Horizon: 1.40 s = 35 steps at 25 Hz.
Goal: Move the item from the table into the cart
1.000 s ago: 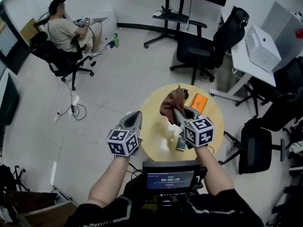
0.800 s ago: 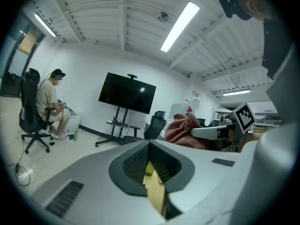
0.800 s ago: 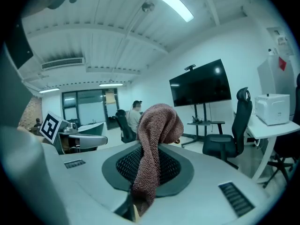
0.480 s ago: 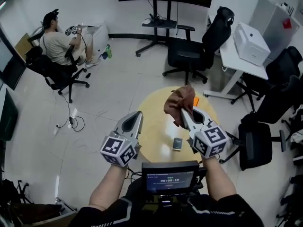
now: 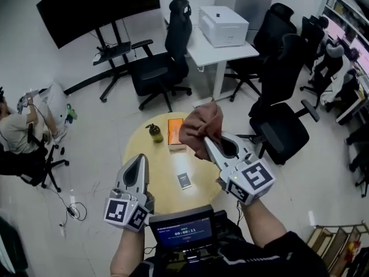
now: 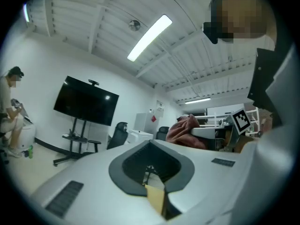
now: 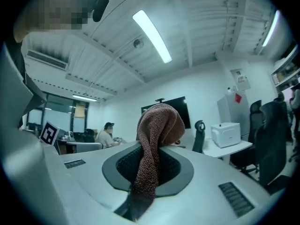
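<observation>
A brown cloth hangs bunched from my right gripper, which is shut on it and holds it up over the far part of the round yellow table. In the right gripper view the cloth runs up between the jaws and flops over their tips. My left gripper is lower, over the table's near left edge, shut with nothing in it. Its own view shows the closed jaws and, beyond them, the cloth.
On the table stand a small dark bottle, an orange box and a small dark card. A screen sits below my arms. Office chairs, a white desk with a printer and a seated person surround the table.
The head view has swung to the right, bringing the desk and printer ahead. The right gripper keeps the cloth raised. The left gripper has dropped lower and to the left.
</observation>
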Available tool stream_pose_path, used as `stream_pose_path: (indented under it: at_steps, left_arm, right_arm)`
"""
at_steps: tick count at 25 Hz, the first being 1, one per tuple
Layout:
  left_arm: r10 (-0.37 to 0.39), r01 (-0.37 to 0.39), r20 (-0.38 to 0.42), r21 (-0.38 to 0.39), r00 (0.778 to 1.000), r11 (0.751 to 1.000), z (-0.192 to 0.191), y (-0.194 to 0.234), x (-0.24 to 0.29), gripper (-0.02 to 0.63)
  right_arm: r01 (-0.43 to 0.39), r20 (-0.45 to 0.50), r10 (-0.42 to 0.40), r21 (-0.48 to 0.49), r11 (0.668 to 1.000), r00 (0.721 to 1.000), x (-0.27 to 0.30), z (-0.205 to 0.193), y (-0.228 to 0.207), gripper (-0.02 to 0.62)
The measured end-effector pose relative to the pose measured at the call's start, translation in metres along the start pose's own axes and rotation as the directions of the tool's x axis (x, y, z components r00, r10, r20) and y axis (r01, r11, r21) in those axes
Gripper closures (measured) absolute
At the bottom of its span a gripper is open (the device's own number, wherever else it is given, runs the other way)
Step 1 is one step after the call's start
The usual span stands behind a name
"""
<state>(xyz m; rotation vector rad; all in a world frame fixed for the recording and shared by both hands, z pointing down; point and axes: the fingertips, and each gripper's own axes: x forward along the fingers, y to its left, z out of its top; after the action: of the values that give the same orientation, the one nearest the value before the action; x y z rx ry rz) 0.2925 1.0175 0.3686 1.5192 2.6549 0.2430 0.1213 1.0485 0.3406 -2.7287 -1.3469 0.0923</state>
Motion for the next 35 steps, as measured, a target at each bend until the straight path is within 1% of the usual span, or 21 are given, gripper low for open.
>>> stream_pose_path:
  at_steps: [2, 4, 5, 7, 10, 13, 15, 18, 22, 24, 25, 27, 30, 33, 35]
  left_arm:
    - [-0.098, 0.098, -0.021, -0.007, 0.995, 0.995, -0.006, -0.024, 0.016, 0.603]
    - [-0.19, 0.19, -0.033, -0.025, 0.981, 0.982, -0.008, -0.047, 0.028, 0.603]
    - [-0.249, 0.248, -0.028, -0.026, 0.968, 0.968, -0.007, -0.061, 0.033, 0.603]
    - [-0.361, 0.361, -0.008, -0.02, 0.932, 0.932, -0.003, -0.097, 0.045, 0.603]
    - [-0.507, 0.507, 0.006, 0.01, 0.862, 0.862, -0.008, -0.176, 0.057, 0.603]
    - [-0.624, 0.624, -0.015, 0.001, 0.781, 0.781, -0.023, -0.279, 0.055, 0.603]
    - [-0.686, 0.686, -0.037, 0.0, 0.727, 0.728, -0.027, -0.354, 0.044, 0.603]
    - [-0.755, 0.756, -0.064, 0.009, 0.653, 0.654, -0.039, -0.466, 0.022, 0.603]
    - [-0.807, 0.811, -0.109, -0.016, 0.58, 0.585, -0.073, -0.618, 0.001, 0.603]
    - [-0.836, 0.84, -0.124, -0.03, 0.535, 0.542, -0.093, -0.693, -0.019, 0.603]
    - [-0.853, 0.857, -0.13, -0.033, 0.506, 0.514, -0.102, -0.729, -0.031, 0.603]
    - [-0.886, 0.893, -0.148, -0.035, 0.439, 0.448, -0.117, -0.793, -0.05, 0.603]
    - [-0.929, 0.942, -0.172, -0.02, 0.327, 0.335, -0.134, -0.864, -0.069, 0.603]
    - [-0.966, 0.977, -0.153, -0.002, 0.209, 0.212, -0.144, -0.93, -0.089, 0.603]
    - [-0.982, 0.992, -0.142, -0.02, 0.124, 0.128, -0.152, -0.975, -0.12, 0.603]
  right_arm:
    - [0.112, 0.018, -0.112, -0.006, 0.994, 0.994, -0.032, 0.005, -0.021, 0.565]
    - [0.212, 0.032, -0.211, -0.018, 0.977, 0.977, -0.065, 0.01, -0.035, 0.565]
    - [0.26, 0.041, -0.259, -0.024, 0.965, 0.965, -0.082, 0.013, -0.042, 0.565]
    - [0.354, 0.064, -0.352, -0.025, 0.935, 0.934, -0.123, 0.019, -0.055, 0.565]
    - [0.485, 0.098, -0.48, -0.033, 0.874, 0.872, -0.206, 0.02, -0.069, 0.565]
    - [0.609, 0.121, -0.603, -0.02, 0.793, 0.789, -0.312, 0.019, -0.087, 0.566]
    - [0.668, 0.141, -0.662, 0.0, 0.744, 0.737, -0.389, 0.028, -0.089, 0.566]
    - [0.732, 0.15, -0.724, -0.003, 0.681, 0.674, -0.508, 0.039, -0.081, 0.566]
    - [0.797, 0.169, -0.784, -0.015, 0.603, 0.597, -0.67, 0.05, -0.078, 0.566]
    - [0.828, 0.182, -0.813, -0.008, 0.561, 0.553, -0.752, 0.047, -0.071, 0.566]
    - [0.846, 0.191, -0.83, -0.001, 0.534, 0.524, -0.791, 0.044, -0.066, 0.566]
    - [0.882, 0.204, -0.865, 0.018, 0.472, 0.459, -0.858, 0.04, -0.058, 0.566]
    - [0.926, 0.213, -0.909, 0.04, 0.375, 0.359, -0.927, 0.037, -0.05, 0.566]
    - [0.967, 0.232, -0.945, 0.054, 0.25, 0.232, -0.993, 0.037, -0.036, 0.566]
    - [0.986, 0.235, -0.962, 0.06, 0.158, 0.14, -1.042, 0.036, -0.01, 0.566]
